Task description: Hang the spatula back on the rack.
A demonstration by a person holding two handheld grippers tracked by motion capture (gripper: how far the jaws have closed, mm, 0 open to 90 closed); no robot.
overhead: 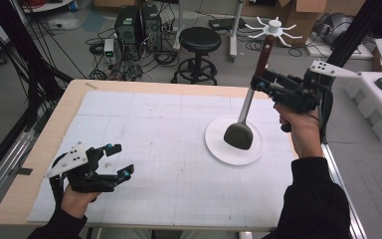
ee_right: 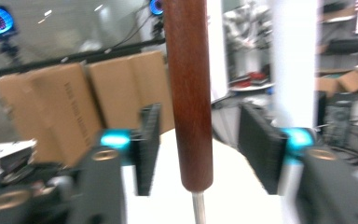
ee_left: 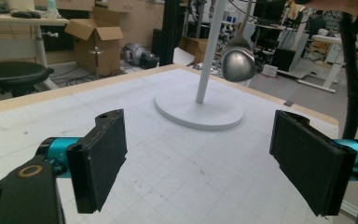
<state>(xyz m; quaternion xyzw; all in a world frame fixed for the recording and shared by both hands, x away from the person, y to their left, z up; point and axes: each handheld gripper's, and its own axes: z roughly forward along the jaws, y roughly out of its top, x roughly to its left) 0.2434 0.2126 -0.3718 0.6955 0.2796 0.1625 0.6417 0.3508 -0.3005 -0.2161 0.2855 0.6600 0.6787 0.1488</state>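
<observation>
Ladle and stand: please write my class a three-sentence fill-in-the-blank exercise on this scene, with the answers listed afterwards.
1. The ladle has a brown handle that stands between the open jaws of the ____ gripper.
2. The left gripper has its jaws ____, with nothing between them.
3. The pole rises from a round base whose colour is ____.

Missing words: right; open; white
</observation>
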